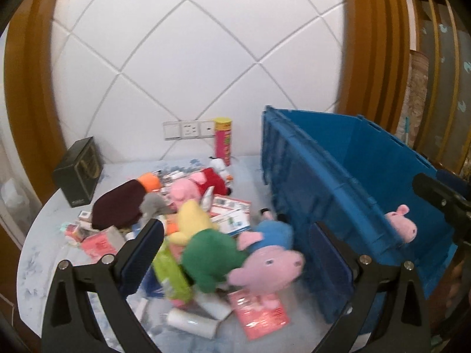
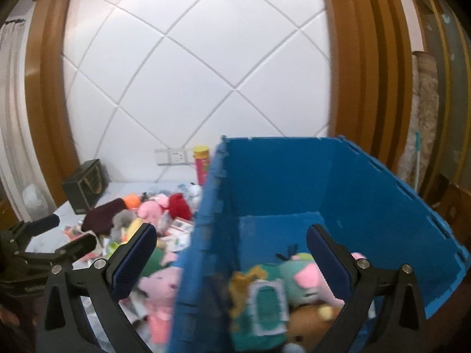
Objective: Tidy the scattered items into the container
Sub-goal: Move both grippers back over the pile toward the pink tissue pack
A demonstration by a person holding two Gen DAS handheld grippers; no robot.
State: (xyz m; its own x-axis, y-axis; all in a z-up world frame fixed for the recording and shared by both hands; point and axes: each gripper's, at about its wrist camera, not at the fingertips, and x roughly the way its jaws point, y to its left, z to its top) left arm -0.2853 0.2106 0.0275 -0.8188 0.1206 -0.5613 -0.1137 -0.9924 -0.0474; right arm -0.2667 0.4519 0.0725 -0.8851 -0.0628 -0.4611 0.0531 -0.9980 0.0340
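A blue crate (image 1: 347, 182) stands on the right of the round marble table (image 1: 38, 253). My left gripper (image 1: 240, 254) is open above the toy pile, with a green plush (image 1: 209, 256) and a pink pig plush in a blue shirt (image 1: 270, 264) lying between its fingers' lines. A small pink pig (image 1: 401, 226) shows against the crate's inner wall, apart from the right gripper's black finger (image 1: 435, 194). My right gripper (image 2: 232, 260) is open and straddles the wall of the crate (image 2: 294, 176). Inside lie a teal plush (image 2: 297, 273), a brown bear (image 2: 309, 326) and a green framed item (image 2: 266, 306).
A black box (image 1: 78, 176) stands at the table's back left, and a pink can with a yellow lid (image 1: 222, 141) by the wall sockets (image 1: 188, 129). Red packets (image 1: 259, 311), white rolls (image 1: 191, 322), a maroon plush (image 1: 117, 206) and cartons litter the table. The left gripper (image 2: 44, 235) sits at the left edge.
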